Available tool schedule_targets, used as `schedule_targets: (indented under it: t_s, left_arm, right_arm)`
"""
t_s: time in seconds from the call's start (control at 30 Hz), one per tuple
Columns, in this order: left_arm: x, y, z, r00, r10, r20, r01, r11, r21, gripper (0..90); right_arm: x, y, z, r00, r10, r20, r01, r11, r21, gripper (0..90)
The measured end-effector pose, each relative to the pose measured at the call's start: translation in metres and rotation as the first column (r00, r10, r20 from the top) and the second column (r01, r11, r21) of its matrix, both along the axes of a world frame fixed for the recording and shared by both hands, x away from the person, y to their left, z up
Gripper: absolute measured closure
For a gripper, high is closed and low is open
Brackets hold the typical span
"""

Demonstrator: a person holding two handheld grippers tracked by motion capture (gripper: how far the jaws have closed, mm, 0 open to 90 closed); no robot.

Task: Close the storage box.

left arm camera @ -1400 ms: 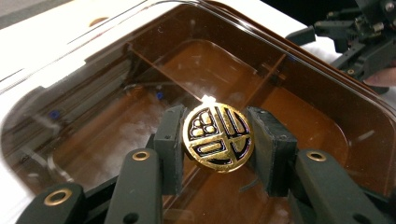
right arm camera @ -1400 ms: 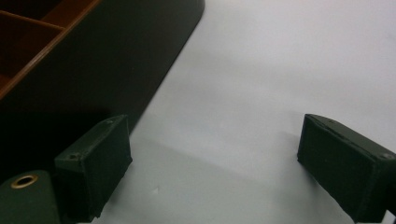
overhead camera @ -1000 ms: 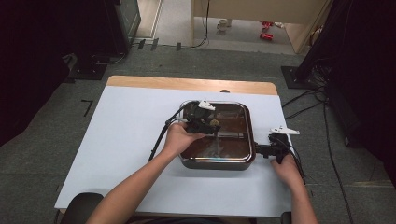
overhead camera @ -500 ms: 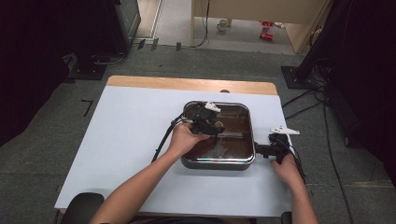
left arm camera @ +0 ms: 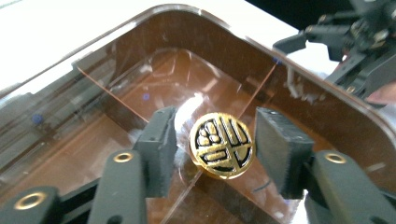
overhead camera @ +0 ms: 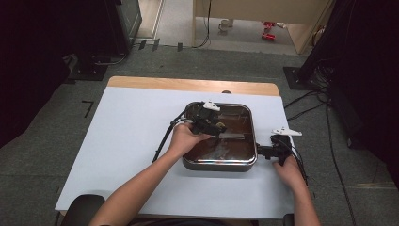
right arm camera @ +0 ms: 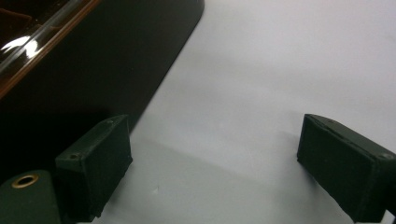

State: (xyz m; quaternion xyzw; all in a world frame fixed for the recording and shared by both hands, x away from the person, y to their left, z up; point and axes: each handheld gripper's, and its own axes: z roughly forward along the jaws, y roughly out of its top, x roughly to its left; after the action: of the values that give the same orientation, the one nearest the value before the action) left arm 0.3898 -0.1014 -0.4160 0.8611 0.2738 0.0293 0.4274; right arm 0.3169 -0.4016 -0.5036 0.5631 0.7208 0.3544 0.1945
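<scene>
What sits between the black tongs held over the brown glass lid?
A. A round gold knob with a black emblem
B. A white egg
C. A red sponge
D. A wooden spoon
A: in the left gripper view a round gold knob with a black emblem sits on the glass lid, between the pads of the left tongs, with a gap showing on each side.

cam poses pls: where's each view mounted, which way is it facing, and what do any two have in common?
High view: above the person's side, looking forward and down on the table; both forearms, left gripper, right gripper.
Left gripper view: rides the left gripper, looks into the pan at the gold knob; own jaws apart.
Right gripper view: rides the right gripper, faces the table beside the pan's wall.
Shared: the pan.
</scene>
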Motion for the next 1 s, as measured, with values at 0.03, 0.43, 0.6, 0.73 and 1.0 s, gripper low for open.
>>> schedule_targets:
  t_s: [0.03,0.43,0.6,0.73,1.0]
  left_arm:
    - [0.000,0.001,0.001,1.0000,0.000,-0.001,0.000,1.0000,-0.005,46.9]
    - [-0.011,0.028,0.016,0.9984,-0.030,0.047,0.031,0.9995,-0.006,33.0]
    - [-0.018,0.048,0.021,0.9974,-0.007,0.072,0.009,0.9995,-0.032,29.5]
    - [-0.023,0.062,0.025,0.9957,0.014,0.092,-0.009,0.9987,-0.050,28.3]
    - [-0.038,0.097,0.027,0.9895,0.068,0.128,-0.062,0.9968,-0.051,27.4]
  right_arm:
    - [0.000,0.000,0.000,1.0000,0.000,0.000,0.000,1.000,0.000,9.4]
    - [0.000,0.000,0.000,1.0000,0.000,0.002,0.000,1.000,0.000,9.4]
    - [0.000,0.000,0.000,1.0000,0.001,0.001,-0.001,1.000,-0.001,9.5]
    - [0.000,0.000,0.000,1.0000,0.000,0.001,0.000,1.000,-0.001,9.5]
    - [0.000,-0.002,0.000,1.0000,0.000,0.001,0.000,1.000,0.021,9.5]
